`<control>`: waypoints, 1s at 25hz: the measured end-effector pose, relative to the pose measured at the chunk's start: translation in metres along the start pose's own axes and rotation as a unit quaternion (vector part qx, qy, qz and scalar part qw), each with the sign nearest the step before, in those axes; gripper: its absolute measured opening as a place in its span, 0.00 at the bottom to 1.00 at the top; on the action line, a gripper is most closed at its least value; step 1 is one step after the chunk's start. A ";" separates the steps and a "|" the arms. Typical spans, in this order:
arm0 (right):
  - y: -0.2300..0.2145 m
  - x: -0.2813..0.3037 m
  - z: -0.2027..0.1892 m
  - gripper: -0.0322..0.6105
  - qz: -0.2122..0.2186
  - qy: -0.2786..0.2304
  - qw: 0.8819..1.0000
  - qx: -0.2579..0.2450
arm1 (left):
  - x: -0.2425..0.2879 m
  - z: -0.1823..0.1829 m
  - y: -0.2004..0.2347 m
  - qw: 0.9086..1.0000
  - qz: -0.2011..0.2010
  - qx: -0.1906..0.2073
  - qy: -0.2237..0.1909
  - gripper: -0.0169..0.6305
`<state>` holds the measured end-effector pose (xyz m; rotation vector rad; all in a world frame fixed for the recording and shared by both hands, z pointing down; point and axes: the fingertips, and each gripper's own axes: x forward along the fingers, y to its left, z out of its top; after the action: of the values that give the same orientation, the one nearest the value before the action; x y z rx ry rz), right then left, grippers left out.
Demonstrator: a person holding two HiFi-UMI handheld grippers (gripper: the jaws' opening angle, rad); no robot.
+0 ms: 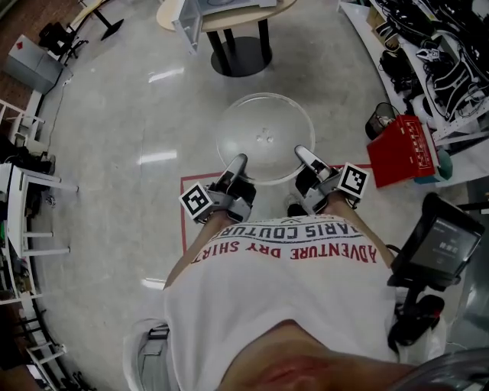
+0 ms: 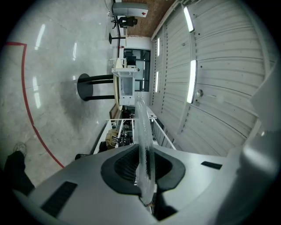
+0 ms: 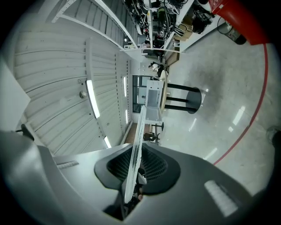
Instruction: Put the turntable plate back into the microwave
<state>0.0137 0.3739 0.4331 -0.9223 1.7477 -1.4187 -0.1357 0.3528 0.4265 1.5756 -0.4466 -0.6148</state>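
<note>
A clear glass turntable plate (image 1: pixel 265 137) is held level above the floor, in front of the person. My left gripper (image 1: pixel 238 163) is shut on the plate's near left rim, and my right gripper (image 1: pixel 303 153) is shut on its near right rim. In the left gripper view the plate (image 2: pixel 143 136) shows edge-on between the jaws. The right gripper view also has the plate (image 3: pixel 136 149) edge-on, clamped between the dark pads. The microwave (image 1: pixel 200 17) stands with its door open on a round table (image 1: pixel 229 14) ahead.
The table's black pedestal base (image 1: pixel 243 55) stands on the floor just beyond the plate. A red box (image 1: pixel 403 151) and a cluttered bench (image 1: pixel 435 53) line the right side. Red tape (image 1: pixel 183 210) marks the floor. White racks (image 1: pixel 19 191) stand at the left.
</note>
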 end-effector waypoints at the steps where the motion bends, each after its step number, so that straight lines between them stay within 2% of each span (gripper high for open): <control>1: -0.005 0.009 0.022 0.09 0.000 0.000 1.000 0.000 | 0.024 0.006 0.004 1.000 0.000 -0.002 -0.001 0.06; 7: -0.011 0.062 0.140 0.09 0.011 -0.008 1.000 -0.008 | 0.148 0.041 0.004 1.000 -0.009 0.010 -0.001 0.06; 10: -0.013 0.078 0.205 0.09 0.017 0.000 1.000 -0.017 | 0.212 0.045 0.003 1.000 -0.018 0.013 -0.010 0.06; 12: -0.011 0.088 0.232 0.09 0.027 0.004 0.999 -0.021 | 0.239 0.049 0.001 0.999 -0.022 0.015 -0.017 0.06; 17: -0.017 0.111 0.258 0.09 0.031 0.010 0.999 -0.014 | 0.265 0.067 0.001 0.999 -0.013 0.027 -0.025 0.06; 20: -0.025 0.129 0.268 0.09 0.028 0.019 0.999 -0.013 | 0.276 0.080 0.010 0.999 -0.010 0.015 -0.035 0.06; 25: -0.050 0.173 0.287 0.09 0.019 0.022 1.000 -0.010 | 0.302 0.122 0.033 0.999 -0.010 0.009 -0.041 0.06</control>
<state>0.1771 0.0770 0.4221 -0.8686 1.8057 -1.4097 0.0256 0.0685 0.4187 1.5784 -0.4997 -0.6933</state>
